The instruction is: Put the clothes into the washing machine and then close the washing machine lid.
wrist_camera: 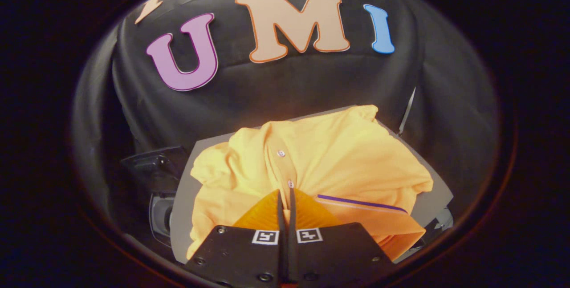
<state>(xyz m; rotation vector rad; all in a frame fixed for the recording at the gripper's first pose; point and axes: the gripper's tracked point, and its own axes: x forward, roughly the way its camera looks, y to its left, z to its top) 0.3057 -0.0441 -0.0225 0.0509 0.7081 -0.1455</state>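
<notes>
Orange shirt (320, 159) bunched at, pinched between, nearly closed fingers of hand-held gripper (285, 194).

Shirt (311, 163) on board (434, 196), gripper (285, 194) fingers pinching its placket.

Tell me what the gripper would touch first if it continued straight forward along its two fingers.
Most likely the crumpled orange button-up shirt. The gripper has its fingers nearly together, their tips already at the shirt's button placket; whether they pinch cloth is unclear. The shirt lies on a flat grey board.
</notes>
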